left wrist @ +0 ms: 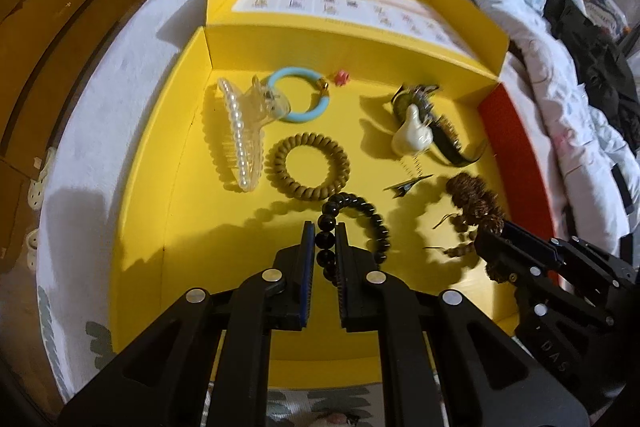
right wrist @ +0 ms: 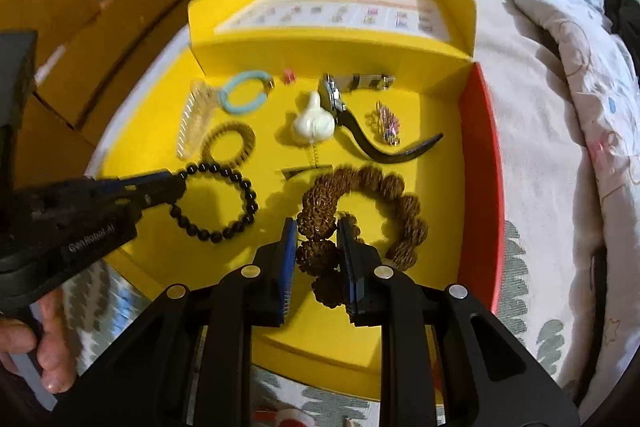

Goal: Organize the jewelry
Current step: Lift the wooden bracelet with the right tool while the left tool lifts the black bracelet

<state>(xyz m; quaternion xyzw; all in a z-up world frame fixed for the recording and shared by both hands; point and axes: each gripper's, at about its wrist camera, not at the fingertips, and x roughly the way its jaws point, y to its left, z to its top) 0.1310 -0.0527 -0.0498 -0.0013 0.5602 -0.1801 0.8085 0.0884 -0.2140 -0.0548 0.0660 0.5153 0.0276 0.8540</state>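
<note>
Black beads of a bracelet (left wrist: 352, 227) sit pinched between the nearly closed left tongs (left wrist: 324, 239), the rest of the loop hanging away toward the middle of the yellow box (left wrist: 160, 187) on the bed (left wrist: 100, 99). Alongside, the right tongs (right wrist: 318, 239) are clamped on one end of a brown knobbly-bead bracelet (right wrist: 360, 211), whose arc curves off to their right. Each loop trails forward and down from its own tongs, so any placing turns on where the free end lands among the hair ties and clips.
</note>
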